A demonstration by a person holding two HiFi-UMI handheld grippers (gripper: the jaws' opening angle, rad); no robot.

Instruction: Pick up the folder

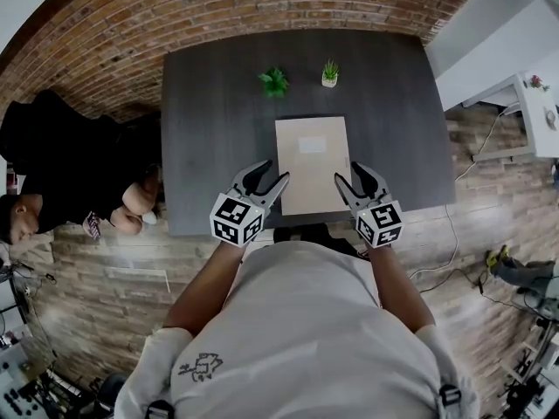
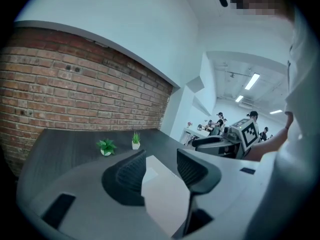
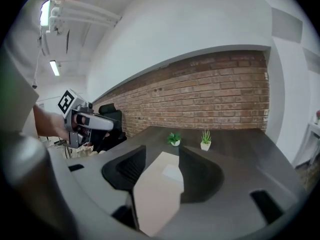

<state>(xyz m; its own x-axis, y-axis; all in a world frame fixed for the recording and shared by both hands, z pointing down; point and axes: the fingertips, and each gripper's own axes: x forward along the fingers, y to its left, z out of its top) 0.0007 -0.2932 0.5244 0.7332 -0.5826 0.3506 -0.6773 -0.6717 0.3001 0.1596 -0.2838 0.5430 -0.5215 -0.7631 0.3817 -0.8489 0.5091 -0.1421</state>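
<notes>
Folder [image 1: 313,164]: a tan folder lying flat on the table, its near end at the table's near edge; a pale label [image 1: 312,145] sits on its upper half.
Table [image 1: 210,129]: dark grey top, set against a brick wall [image 1: 218,7].
Left gripper [image 1: 269,177]: at the folder's near left corner, angled slightly down. Its jaws stand apart and press on nothing; in the left gripper view [image 2: 160,159] the folder [image 2: 167,194] shows through the gap between them.
Right gripper [image 1: 351,175]: at the folder's near right corner, just beside its edge. Its jaws are parted and grip nothing; in the right gripper view [image 3: 161,159] the folder [image 3: 157,194] fills the gap.
Marker cubes: one on each gripper, left [image 1: 237,218] and right [image 1: 379,223].
Leafy plant [image 1: 273,82]: small, at the table's far side, well apart from the folder.
Grass-like plant [image 1: 329,72]: in a white pot, to the right of the leafy plant.
Seated person [image 1: 52,164]: in dark clothing, beside the table's left end.
</notes>
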